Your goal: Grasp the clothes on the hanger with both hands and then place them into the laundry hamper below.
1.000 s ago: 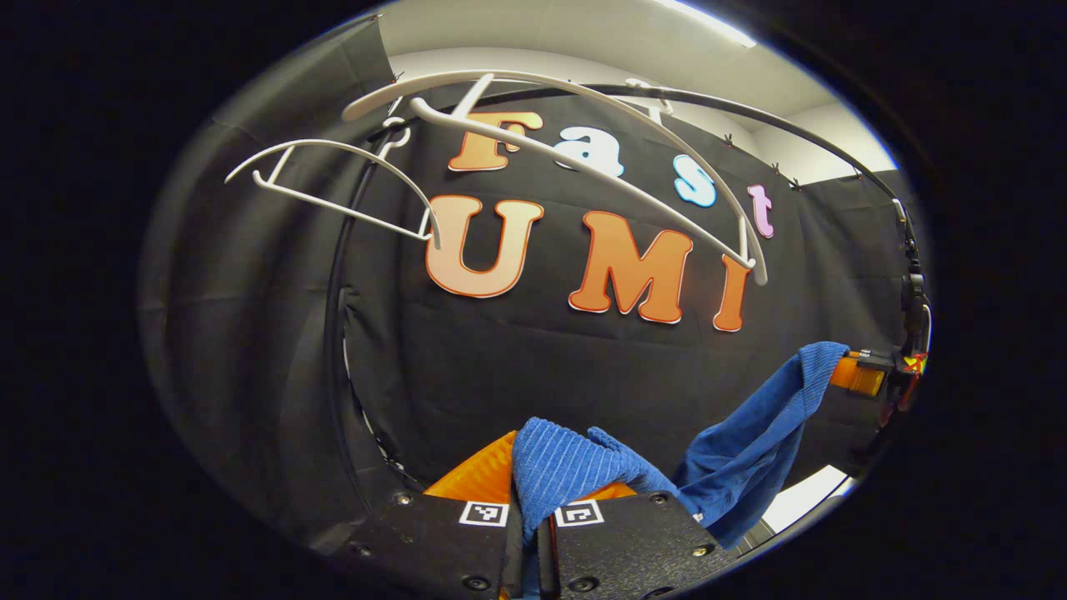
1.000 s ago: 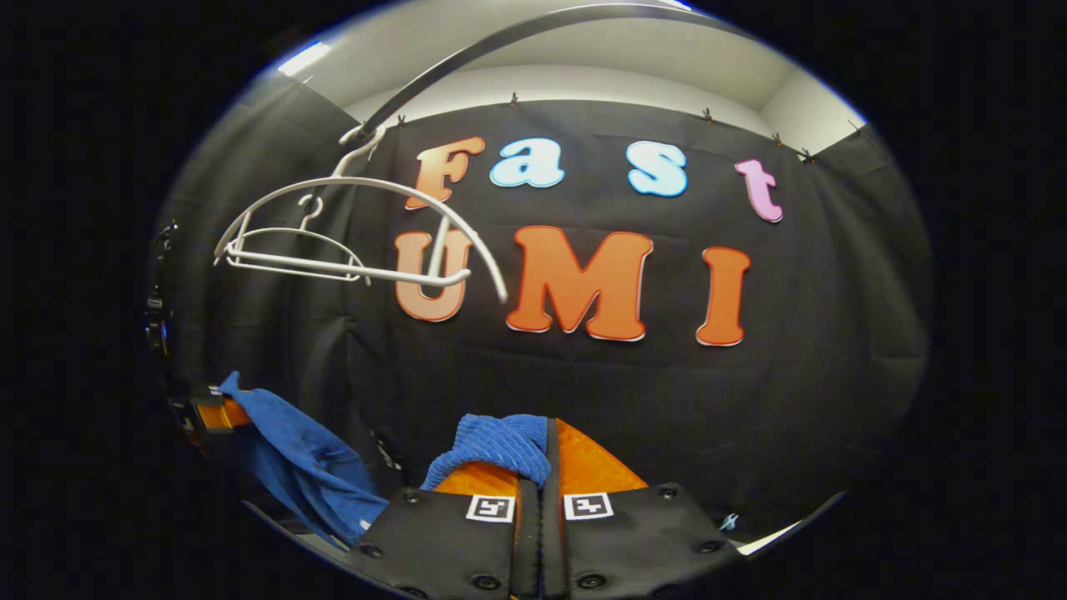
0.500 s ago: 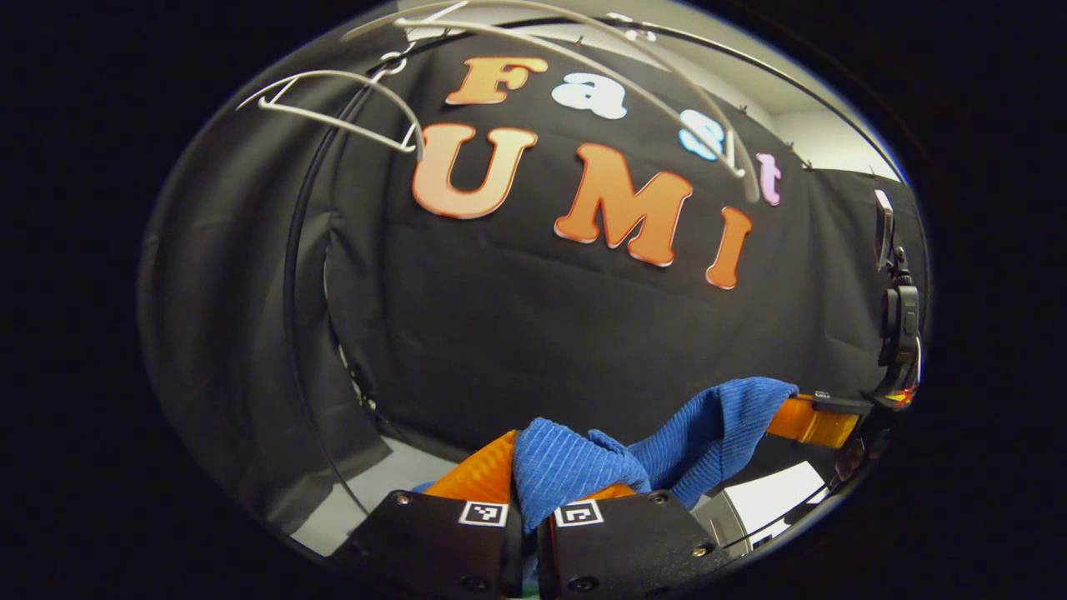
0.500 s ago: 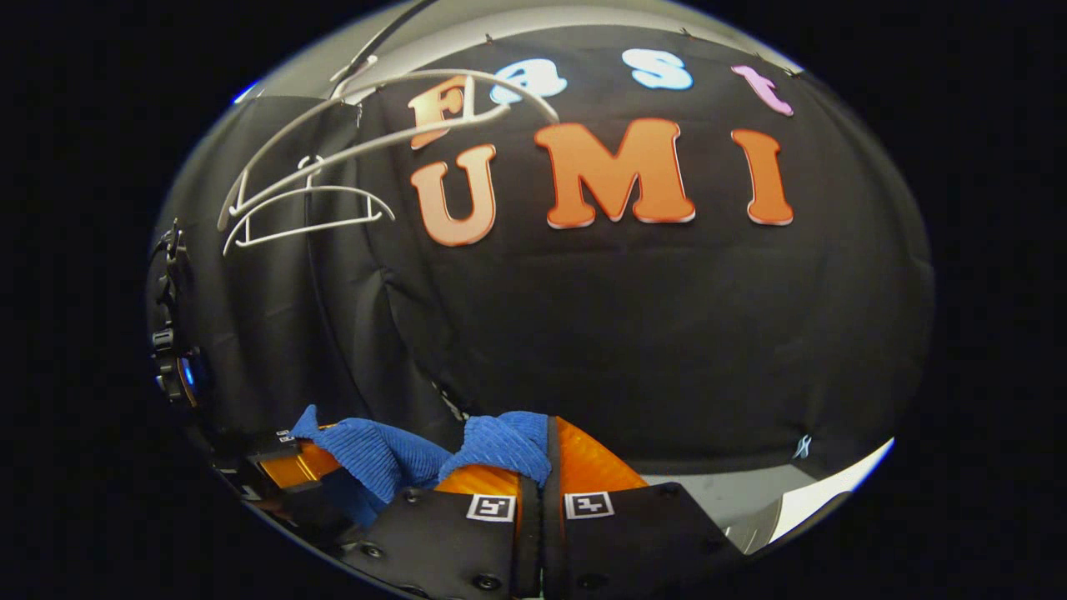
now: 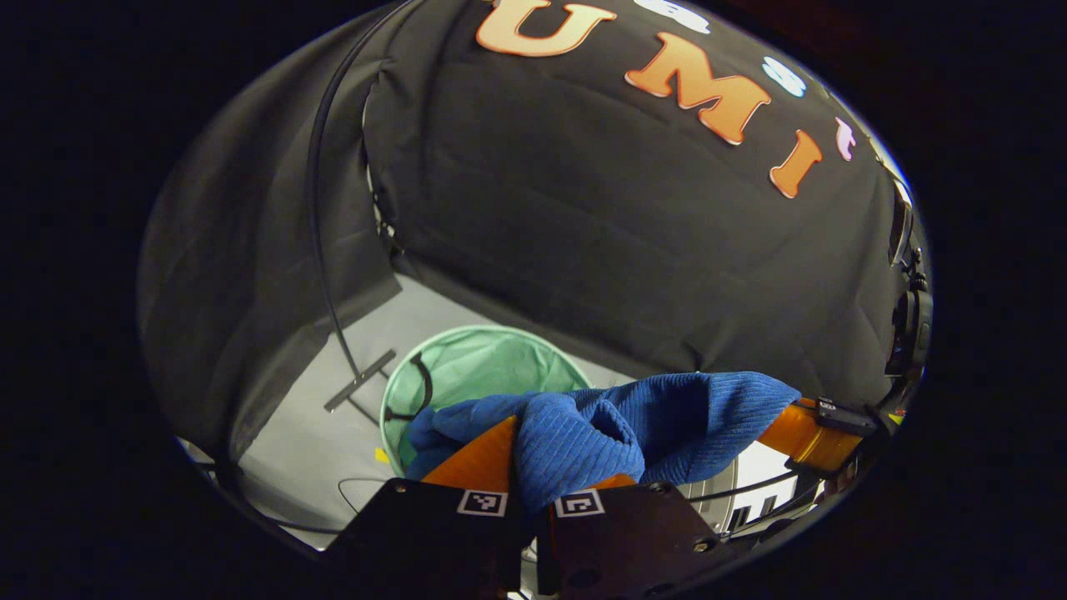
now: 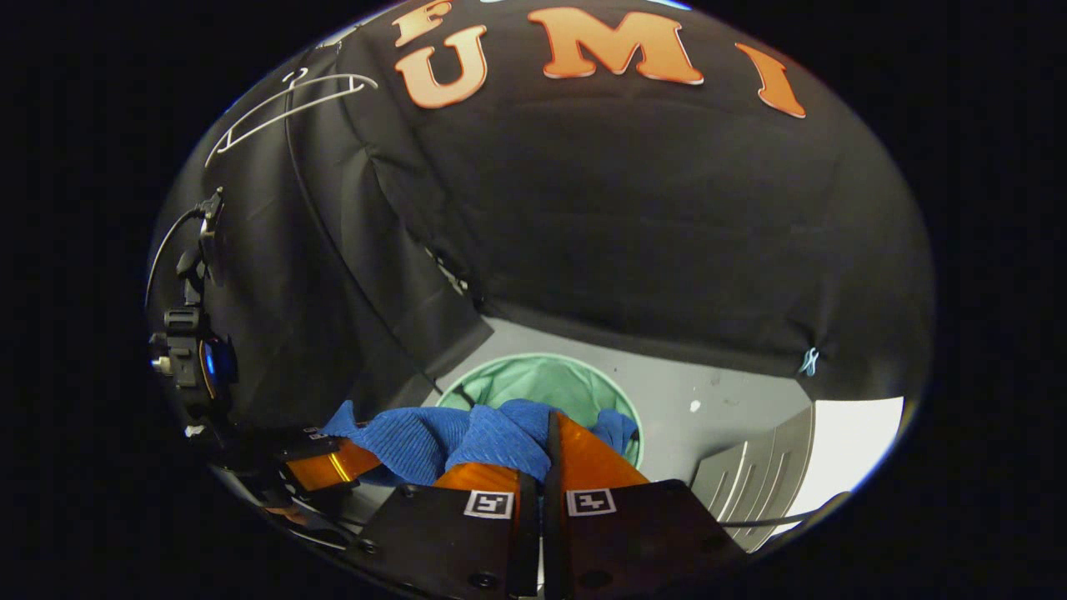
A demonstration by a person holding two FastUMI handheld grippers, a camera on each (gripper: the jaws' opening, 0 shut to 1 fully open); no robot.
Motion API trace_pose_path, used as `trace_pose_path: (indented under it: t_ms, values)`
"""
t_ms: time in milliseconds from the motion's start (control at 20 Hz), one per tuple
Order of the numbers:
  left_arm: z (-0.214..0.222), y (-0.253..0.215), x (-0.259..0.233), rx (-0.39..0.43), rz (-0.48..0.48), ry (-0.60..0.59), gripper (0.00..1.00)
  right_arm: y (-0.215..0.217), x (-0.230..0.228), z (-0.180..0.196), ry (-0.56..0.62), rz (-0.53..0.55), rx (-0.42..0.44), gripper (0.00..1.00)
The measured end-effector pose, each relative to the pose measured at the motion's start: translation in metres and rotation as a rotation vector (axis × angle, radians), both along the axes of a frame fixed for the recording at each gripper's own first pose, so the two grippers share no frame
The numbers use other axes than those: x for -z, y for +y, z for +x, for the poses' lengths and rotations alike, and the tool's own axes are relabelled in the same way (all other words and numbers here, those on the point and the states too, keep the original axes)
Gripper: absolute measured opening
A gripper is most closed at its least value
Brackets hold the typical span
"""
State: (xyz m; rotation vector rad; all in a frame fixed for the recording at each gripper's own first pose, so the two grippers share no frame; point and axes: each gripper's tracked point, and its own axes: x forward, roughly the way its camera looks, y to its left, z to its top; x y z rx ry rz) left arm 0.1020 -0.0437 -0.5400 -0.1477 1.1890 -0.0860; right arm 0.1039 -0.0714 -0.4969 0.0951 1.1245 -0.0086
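Both gripper views have been pitched sharply downward over the last second — the booth wall, which earlier filled the field, is now pushed to the top, and the grey floor [image 5: 308, 417] has come into sight ahead of and below each gripper. The white hangers, previously overhead, are reduced to one small hanger [image 6: 283, 104] far up and to the left in the right gripper view; it is bare.

The green laundry hamper [image 5: 467, 367] has newly appeared, open-mouthed, directly ahead of and beneath both grippers.

The blue garment [image 5: 658, 412] is off the hanger and is slung between the two grippers, sagging over the hamper's rim; from this angle it cannot be told whether cloth has yet touched the rim. Earlier it hung stretched and steep; it is now bunched and nearly level, the grippers having been brought closer together.

The left gripper [image 5: 533, 492] is clamped on a fold of the garment. The right gripper [image 6: 538, 483] is likewise pinched on it.

Judgement: removal is done and the lowering is under way — release over the hamper is what remains.
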Motion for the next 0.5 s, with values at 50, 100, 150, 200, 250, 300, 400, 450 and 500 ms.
trace_pose_path:
  t_ms: [50,100,150,200,250,300,400,450,500]
  values:
    - [-0.003,0.002,0.004,-0.009,0.007,0.015,0.07,0.001,0.006,-0.008,0.024,0.004,-0.007,0.10]
    - [-0.009,0.001,0.005,-0.014,0.011,0.025,0.08,0.002,0.009,-0.010,0.049,0.001,-0.011,0.10]
    - [-0.012,0.003,0.007,-0.017,0.015,0.035,0.09,0.003,0.013,-0.014,0.074,-0.003,-0.013,0.10]
    - [-0.016,0.005,0.009,-0.021,0.018,0.039,0.09,0.004,0.017,-0.016,0.086,-0.006,-0.010,0.10]
    - [-0.017,0.008,0.008,-0.028,0.028,0.043,0.10,0.006,0.022,-0.018,0.100,-0.008,-0.006,0.10]
    - [-0.020,0.010,0.010,-0.035,0.034,0.047,0.10,0.009,0.024,-0.021,0.114,0.006,-0.009,0.10]
    - [-0.018,0.013,0.008,-0.054,0.039,0.045,0.17,0.011,0.027,-0.025,0.131,0.007,-0.021,0.10]
    - [-0.018,0.014,0.008,-0.057,0.056,0.044,0.48,0.011,0.030,-0.024,0.125,0.004,-0.027,0.24]
    - [-0.019,0.017,0.007,-0.055,0.071,0.043,0.51,0.012,0.029,-0.024,0.123,0.007,-0.036,0.31]
